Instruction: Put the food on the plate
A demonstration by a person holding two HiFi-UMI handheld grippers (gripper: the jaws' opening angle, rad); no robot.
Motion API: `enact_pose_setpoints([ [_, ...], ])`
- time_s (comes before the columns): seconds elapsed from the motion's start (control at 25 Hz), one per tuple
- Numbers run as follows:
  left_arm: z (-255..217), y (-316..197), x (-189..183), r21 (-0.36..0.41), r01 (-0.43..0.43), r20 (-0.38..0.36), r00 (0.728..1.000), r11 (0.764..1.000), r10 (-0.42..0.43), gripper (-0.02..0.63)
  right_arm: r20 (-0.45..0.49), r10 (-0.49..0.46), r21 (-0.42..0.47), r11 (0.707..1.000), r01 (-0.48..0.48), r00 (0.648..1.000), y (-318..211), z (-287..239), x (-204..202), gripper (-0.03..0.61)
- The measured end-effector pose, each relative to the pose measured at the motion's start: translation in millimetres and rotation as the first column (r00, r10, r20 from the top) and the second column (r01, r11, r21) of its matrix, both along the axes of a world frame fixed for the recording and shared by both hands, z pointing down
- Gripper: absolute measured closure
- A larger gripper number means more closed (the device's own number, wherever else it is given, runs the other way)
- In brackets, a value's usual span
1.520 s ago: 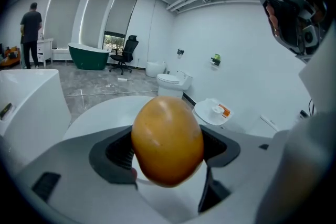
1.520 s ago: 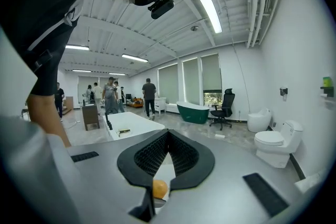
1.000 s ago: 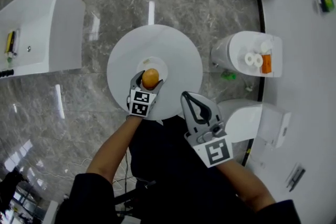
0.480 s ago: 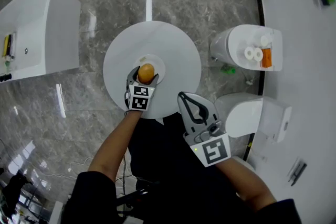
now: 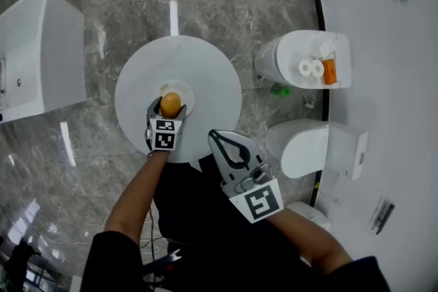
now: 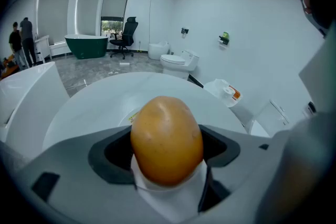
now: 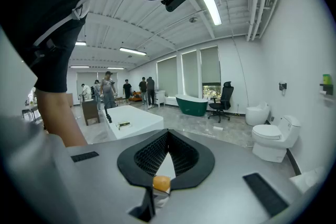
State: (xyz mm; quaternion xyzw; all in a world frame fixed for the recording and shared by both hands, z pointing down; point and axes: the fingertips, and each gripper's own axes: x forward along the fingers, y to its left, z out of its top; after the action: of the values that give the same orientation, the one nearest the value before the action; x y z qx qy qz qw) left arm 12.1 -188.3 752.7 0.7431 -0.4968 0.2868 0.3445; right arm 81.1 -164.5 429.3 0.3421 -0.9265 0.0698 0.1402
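Note:
A round orange-yellow food (image 5: pixel 170 104) sits between the jaws of my left gripper (image 5: pixel 170 106), which is shut on it. It hangs over a small white plate (image 5: pixel 185 93) near the middle of the round white table (image 5: pixel 212 89). In the left gripper view the food (image 6: pixel 166 139) fills the centre, with the plate (image 6: pixel 125 113) partly hidden behind it. My right gripper (image 5: pixel 214 137) is shut and holds nothing, off the table's near edge, close to my body. In the right gripper view the food (image 7: pixel 161 183) shows through the gap of its jaws.
Two white toilets (image 5: pixel 301 68) (image 5: pixel 315 147) stand right of the table, the farther one carrying paper rolls and an orange item (image 5: pixel 328 70). A white cabinet (image 5: pixel 34 55) is at the left. Grey marble floor surrounds the table. Several people stand far off (image 7: pixel 107 86).
The whole scene has slid left in the head view as the camera moved. My left gripper still holds the food over the plate. The right gripper stays shut.

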Motion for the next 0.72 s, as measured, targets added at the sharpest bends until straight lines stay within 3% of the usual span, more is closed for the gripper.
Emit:
enact_pose_setpoints([
  [0.24, 9.2, 5.0, 0.4, -0.035, -0.033, 0.012, 0.999, 0.999, 0.033, 0.264, -0.040, 0.008, -0.007, 1.000, -0.008, 0.999, -2.2, 8.3, -0.7, 0.572],
  [0.72, 18.9, 7.2, 7.5, 0.017, -0.063, -0.003, 0.998, 0.998, 0.063, 0.264, -0.017, -0.024, -0.011, 1.000, 0.024, 1.000, 9.2, 5.5, 3.3, 0.572],
])
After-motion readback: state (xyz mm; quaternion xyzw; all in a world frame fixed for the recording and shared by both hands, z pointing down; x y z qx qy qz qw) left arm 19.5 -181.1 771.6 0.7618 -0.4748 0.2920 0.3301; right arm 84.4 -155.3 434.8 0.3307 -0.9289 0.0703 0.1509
